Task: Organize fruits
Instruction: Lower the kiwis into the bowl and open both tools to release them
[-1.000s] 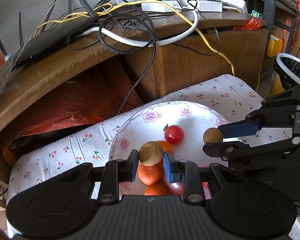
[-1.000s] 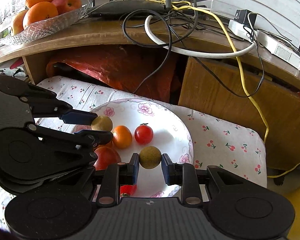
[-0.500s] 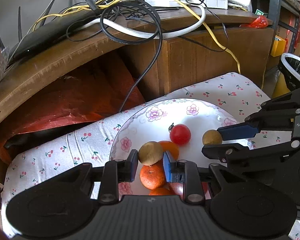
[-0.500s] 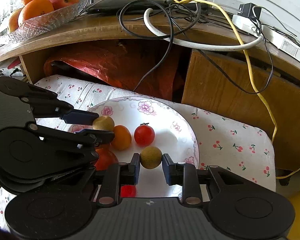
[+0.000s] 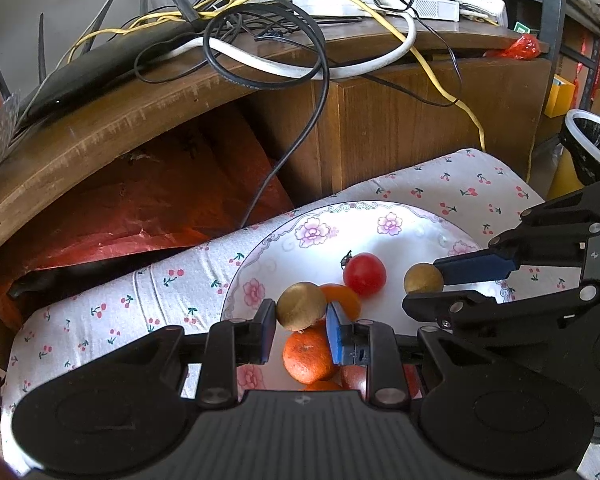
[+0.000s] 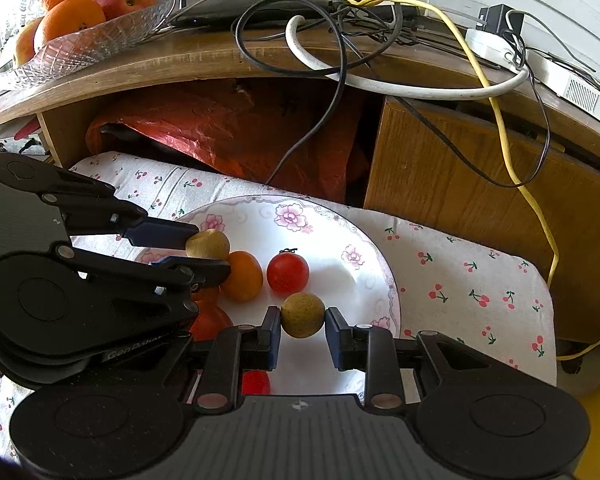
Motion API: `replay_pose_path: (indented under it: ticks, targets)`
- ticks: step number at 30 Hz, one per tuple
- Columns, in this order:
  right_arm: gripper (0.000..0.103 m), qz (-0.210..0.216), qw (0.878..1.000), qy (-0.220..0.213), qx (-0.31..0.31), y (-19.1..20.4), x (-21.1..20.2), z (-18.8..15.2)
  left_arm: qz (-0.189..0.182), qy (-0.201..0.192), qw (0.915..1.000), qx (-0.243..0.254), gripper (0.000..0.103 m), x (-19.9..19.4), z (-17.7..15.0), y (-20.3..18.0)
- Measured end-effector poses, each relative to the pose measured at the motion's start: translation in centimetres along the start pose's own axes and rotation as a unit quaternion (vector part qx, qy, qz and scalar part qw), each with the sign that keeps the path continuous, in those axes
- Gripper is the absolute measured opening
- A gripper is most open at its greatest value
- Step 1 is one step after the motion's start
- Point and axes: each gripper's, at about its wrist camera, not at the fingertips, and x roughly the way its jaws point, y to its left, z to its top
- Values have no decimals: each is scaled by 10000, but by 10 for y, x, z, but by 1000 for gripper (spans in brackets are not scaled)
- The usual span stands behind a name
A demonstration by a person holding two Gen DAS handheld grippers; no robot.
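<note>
Holding two brown fruits over the plate [image 5: 416, 222].
We are gripping one fruit [image 5: 301, 306] in the left gripper [image 5: 301, 322] above the oranges [image 5: 308, 354], and another fruit [image 6: 302, 315] in the right gripper [image 6: 302, 330] beside the tomato [image 6: 287, 273], over bare plate.

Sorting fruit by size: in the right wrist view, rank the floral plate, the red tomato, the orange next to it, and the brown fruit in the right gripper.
1. Floral plate.
2. Orange.
3. Red tomato and brown fruit: alike; the fruit is nearer, so unsure.
</note>
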Motion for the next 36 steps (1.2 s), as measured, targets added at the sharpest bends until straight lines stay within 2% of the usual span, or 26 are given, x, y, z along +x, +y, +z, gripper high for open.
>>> replay_pose_path:
  ticks: [24, 28, 36]
  targets:
    - [23, -80, 10000, -9, 7, -3, -2, 0, -15, -21, 10000, 25, 36, 0, 2, -3]
    - [27, -149, 9999, -19, 5, -3, -4, -1, -22, -21, 10000, 21, 36, -1, 2, -3]
    - [27, -161, 9999, -26, 26, -5, -5, -3, -56, -43, 10000, -1, 37, -2, 2, -4]
